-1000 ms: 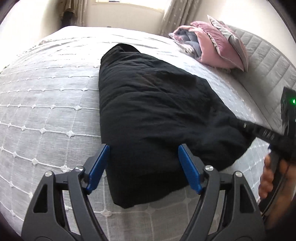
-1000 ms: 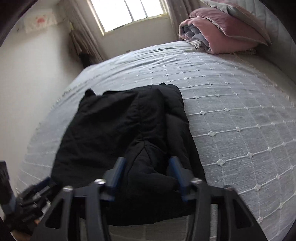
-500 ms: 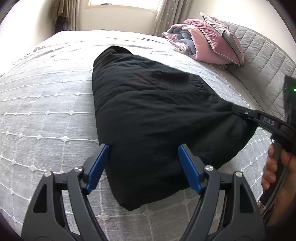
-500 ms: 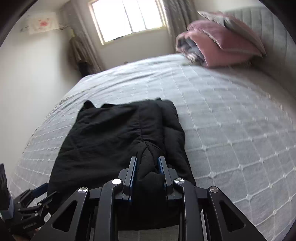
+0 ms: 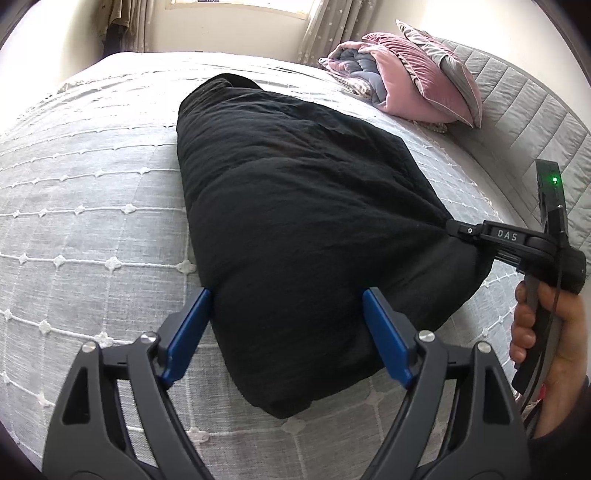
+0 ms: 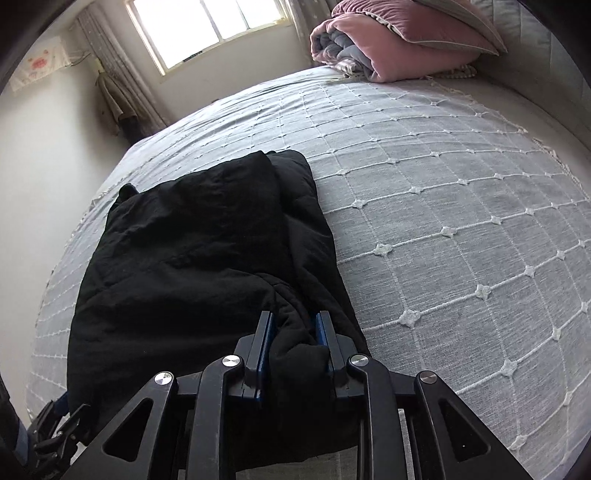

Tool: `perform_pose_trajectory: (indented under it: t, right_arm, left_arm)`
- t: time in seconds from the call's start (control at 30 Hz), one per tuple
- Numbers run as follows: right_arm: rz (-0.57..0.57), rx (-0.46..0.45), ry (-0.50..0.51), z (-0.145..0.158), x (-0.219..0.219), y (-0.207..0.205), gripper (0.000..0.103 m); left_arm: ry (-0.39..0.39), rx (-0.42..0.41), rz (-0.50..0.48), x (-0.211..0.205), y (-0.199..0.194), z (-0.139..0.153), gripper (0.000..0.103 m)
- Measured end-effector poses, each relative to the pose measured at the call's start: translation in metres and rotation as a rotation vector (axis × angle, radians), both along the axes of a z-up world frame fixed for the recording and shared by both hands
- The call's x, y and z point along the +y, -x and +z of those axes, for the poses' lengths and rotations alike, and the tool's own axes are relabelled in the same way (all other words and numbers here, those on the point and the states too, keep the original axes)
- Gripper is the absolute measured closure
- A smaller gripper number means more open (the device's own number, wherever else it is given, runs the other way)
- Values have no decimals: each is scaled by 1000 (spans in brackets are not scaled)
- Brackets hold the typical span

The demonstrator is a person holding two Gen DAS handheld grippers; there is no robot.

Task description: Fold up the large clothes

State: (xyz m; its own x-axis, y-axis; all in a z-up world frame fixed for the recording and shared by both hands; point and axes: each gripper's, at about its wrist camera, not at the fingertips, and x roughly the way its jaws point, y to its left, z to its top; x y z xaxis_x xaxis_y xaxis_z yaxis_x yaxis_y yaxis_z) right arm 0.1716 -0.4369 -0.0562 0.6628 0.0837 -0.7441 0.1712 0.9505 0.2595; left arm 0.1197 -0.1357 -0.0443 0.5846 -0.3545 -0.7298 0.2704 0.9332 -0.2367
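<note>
A black padded garment [image 5: 295,184] lies folded lengthwise on the bed. My left gripper [image 5: 287,291] straddles its near end. The jaws are opening and stand wide, with the cloth between the blue pads [image 5: 188,328] but not squeezed. In the right wrist view the garment [image 6: 184,251] fills the lower left. My right gripper [image 6: 294,314] is shut on a bunched fold at its near right corner. The left wrist view shows that right gripper [image 5: 452,227] from the side, pulling the corner taut, with a hand [image 5: 546,332] on its handle. The left gripper [image 6: 55,424] peeks in at the bottom left.
The bed has a grey quilted cover [image 6: 443,184] with white stitched squares. A rolled pink duvet and pillows [image 5: 406,85] lie by the grey padded headboard [image 5: 517,110]. A window [image 6: 210,26] and curtains stand at the far wall.
My right gripper went from open around a fold of the garment to shut on it, and the corner now pulls taut. The left jaws stand slightly wider.
</note>
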Motion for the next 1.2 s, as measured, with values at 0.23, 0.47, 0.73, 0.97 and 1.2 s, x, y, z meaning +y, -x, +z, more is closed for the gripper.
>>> perform_pose_trajectory:
  t: [0.23,0.47,0.73,0.97,1.2]
  right_arm:
    - [-110,-90,256,34,14,25,69]
    - [150,-187,174,56,49,59,74]
    - [159,84,189,-6,45,34,92]
    - [153,93,178,-9,49,33,92]
    - [144,91,137,-6,41,32,92]
  left_arm:
    - [8,-6,6,0,1,-5,19]
    - [-9,-31,6,-9,2,-6,16]
    - [40,-8,-27,2,1,-5,16]
    - [124,33,-3,34,-28,14,17]
    - [52,34,-26,16,-92,37,30]
